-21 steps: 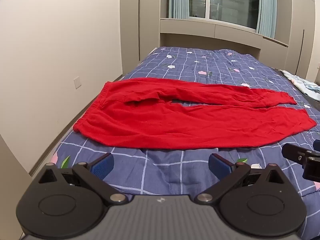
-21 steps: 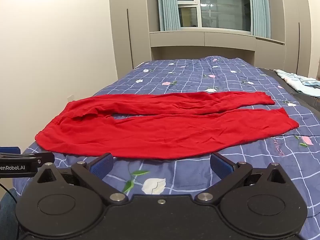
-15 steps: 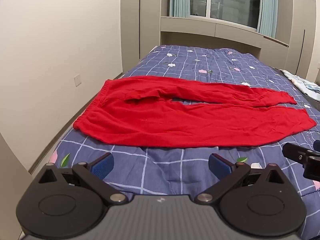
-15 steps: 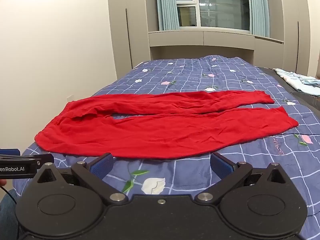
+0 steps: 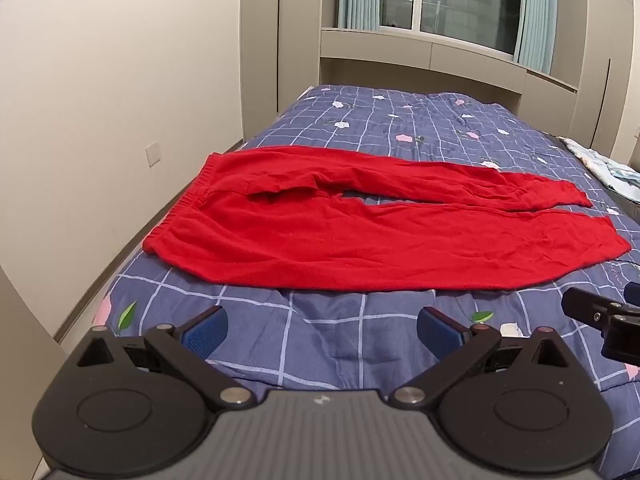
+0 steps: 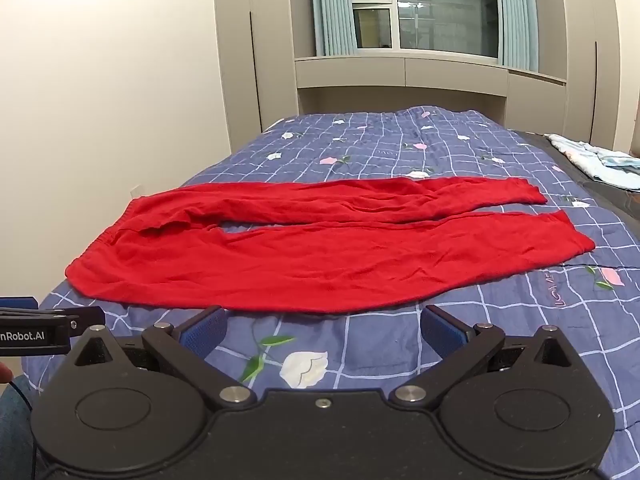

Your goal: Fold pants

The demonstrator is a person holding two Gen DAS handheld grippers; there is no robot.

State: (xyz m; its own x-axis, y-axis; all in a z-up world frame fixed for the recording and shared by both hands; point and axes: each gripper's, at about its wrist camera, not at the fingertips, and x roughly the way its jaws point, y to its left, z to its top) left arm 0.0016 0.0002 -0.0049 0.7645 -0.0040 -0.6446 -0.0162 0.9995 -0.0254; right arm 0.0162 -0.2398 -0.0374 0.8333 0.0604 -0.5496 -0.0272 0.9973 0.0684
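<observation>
Red pants (image 5: 360, 236) lie spread flat across the bed, waistband to the left, both legs stretched to the right. They also show in the right wrist view (image 6: 320, 252). My left gripper (image 5: 322, 330) is open and empty, hovering over the quilt just short of the pants' near edge. My right gripper (image 6: 324, 330) is open and empty, also just short of the near edge. The right gripper's tip (image 5: 600, 316) shows at the right of the left wrist view. The left gripper's tip (image 6: 48, 326) shows at the left of the right wrist view.
The bed has a blue checked floral quilt (image 5: 400, 128). A wall (image 5: 100, 120) runs close along the bed's left side. A light blue cloth (image 6: 592, 160) lies at the far right. Cabinets and a window stand behind the bed.
Both grippers have risen or drawn back slightly, so the pants sit a little lower and farther in view. Both stay open. The pants have not moved.
</observation>
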